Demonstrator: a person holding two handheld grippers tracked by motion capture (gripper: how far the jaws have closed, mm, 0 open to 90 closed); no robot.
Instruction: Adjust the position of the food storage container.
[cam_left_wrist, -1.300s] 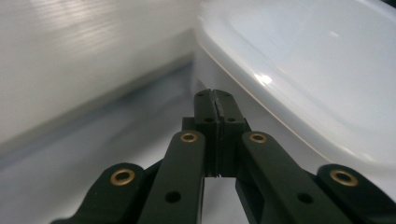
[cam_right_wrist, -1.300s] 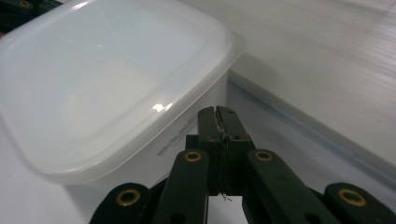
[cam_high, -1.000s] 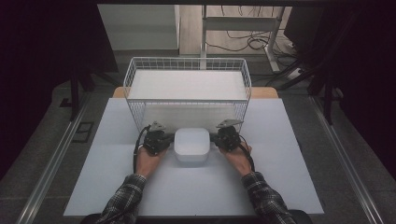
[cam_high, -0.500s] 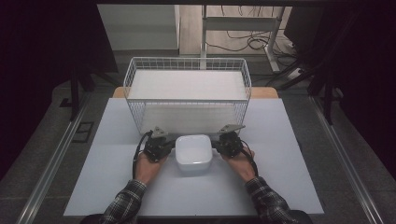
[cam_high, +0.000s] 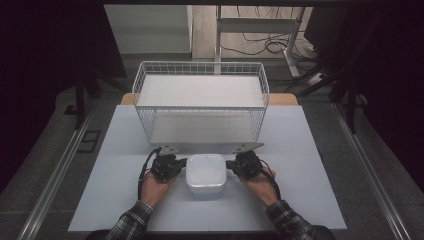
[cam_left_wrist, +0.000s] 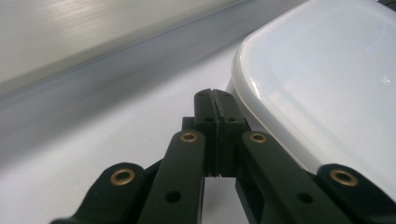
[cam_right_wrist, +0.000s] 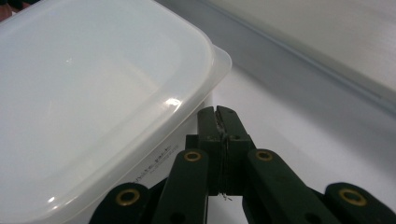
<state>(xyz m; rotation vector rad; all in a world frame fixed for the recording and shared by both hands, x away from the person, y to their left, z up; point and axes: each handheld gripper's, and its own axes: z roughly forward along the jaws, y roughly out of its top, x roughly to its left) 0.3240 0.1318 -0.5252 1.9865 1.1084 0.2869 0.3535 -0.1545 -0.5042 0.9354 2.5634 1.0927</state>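
Observation:
A white plastic container with a rounded lid sits on the white table, between my two grippers. My left gripper is shut, its tips against the container's left side. My right gripper is also shut and touches the right side. In the left gripper view the closed jaws of the left gripper lie just beside the lid's edge. In the right gripper view the right gripper points under the overhanging rim of the container. Nothing is between either pair of jaws.
A white wire basket stands on the table just behind the container; I see nothing inside it. Bare tabletop lies to the left, right and front of the hands. Dark floor and metal rails flank the table.
The container and both grippers have slid toward the person, away from the wire basket. Both grippers stay shut against its sides.

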